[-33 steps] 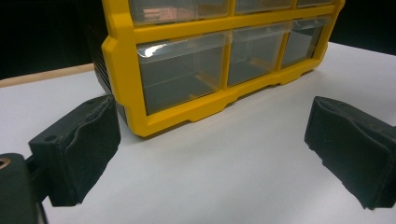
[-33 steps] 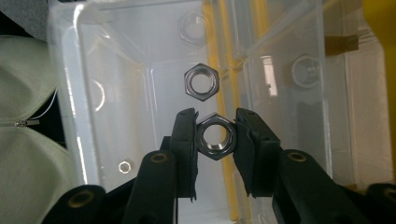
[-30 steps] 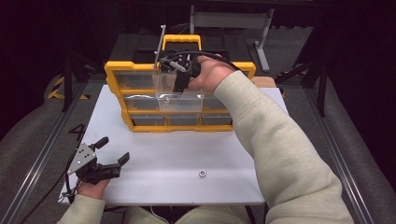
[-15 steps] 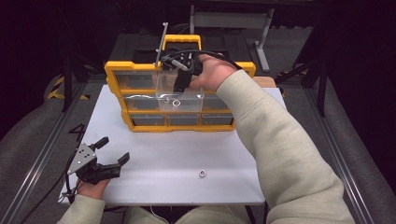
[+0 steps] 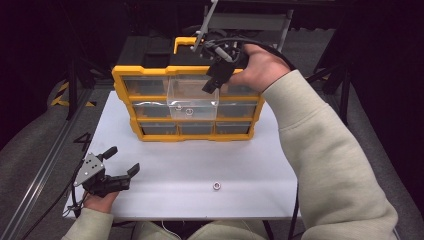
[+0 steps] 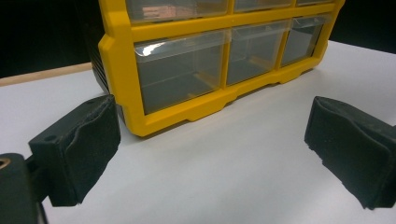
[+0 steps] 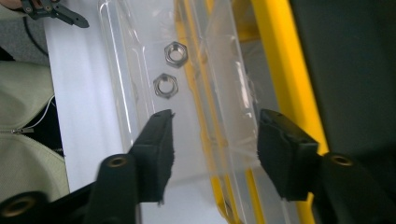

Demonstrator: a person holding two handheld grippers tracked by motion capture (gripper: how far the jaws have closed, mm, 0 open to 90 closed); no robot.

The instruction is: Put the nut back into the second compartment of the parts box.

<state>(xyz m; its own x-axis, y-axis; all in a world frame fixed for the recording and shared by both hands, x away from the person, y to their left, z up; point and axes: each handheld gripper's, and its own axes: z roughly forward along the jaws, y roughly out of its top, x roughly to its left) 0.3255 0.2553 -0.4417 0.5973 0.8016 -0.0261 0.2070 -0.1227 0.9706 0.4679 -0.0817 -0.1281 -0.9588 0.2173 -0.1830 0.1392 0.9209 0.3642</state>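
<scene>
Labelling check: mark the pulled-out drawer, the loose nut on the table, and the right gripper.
pulled-out drawer point(image 5: 192, 95), high view, clear front wall
loose nut point(image 5: 216, 186), high view, on its ring
right gripper point(image 7: 212, 140), right gripper view, midway between the tips

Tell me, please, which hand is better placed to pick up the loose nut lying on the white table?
Probably left: the left gripper rests open on the table near the nut; the right gripper hangs over the drawer.
</scene>
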